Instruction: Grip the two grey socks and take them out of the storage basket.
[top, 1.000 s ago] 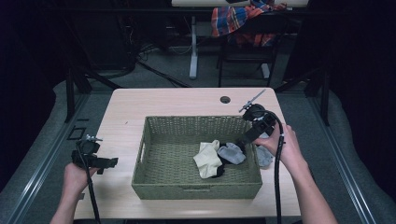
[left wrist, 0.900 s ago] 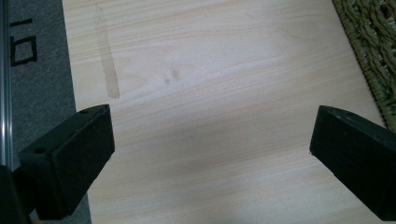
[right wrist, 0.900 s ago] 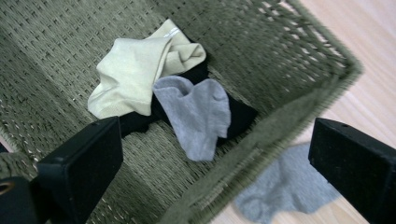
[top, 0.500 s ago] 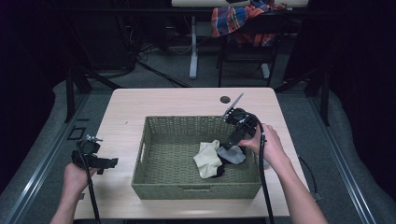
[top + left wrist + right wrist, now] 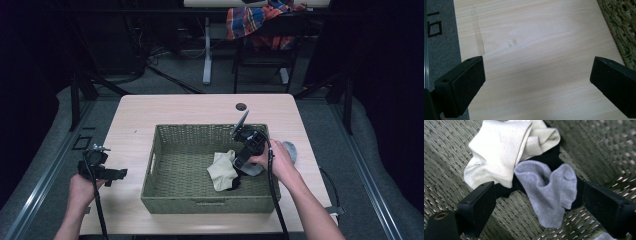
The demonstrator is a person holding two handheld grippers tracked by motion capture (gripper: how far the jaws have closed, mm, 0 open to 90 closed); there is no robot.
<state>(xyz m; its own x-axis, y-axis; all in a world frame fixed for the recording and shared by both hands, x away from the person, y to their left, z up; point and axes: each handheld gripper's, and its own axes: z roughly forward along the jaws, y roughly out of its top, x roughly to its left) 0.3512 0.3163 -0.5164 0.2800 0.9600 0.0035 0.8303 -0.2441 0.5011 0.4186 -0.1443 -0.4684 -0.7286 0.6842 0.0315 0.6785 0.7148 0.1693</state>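
Nearest us, our left gripper (image 5: pixel 118 173) sits parked over the table (image 5: pixel 190 107), left of the basket (image 5: pixel 150 190). Jaws wide apart w/ bare wood between them in the left gripper view, nothing held. We read it as kept out of the way while the other hand works.

Next, inside the basket towards its right end, our right gripper (image 5: pixel 239 170) points down into the sock pile. In the right gripper view the grey sock (image 5: pixel 549 187) lies between the jaws, which have just been closing a bit but don't look pressed on the fabric yet, so we call them open around it, no grip. The grey sock rests on a black sock (image 5: pixel 550 157), w/ the cream sock (image 5: pixel 499 152) just beside and partly over it; all loose on the woven floor. Prob. the jaws straddle the grey one since it's topmost on that side and can lift w/o dragging the others.

Farther right, another grey sock (image 5: pixel 289 149) lies on the table outside the basket wall. Beyond the table: a chair w/ a plaid cloth (image 5: pixel 260 20).
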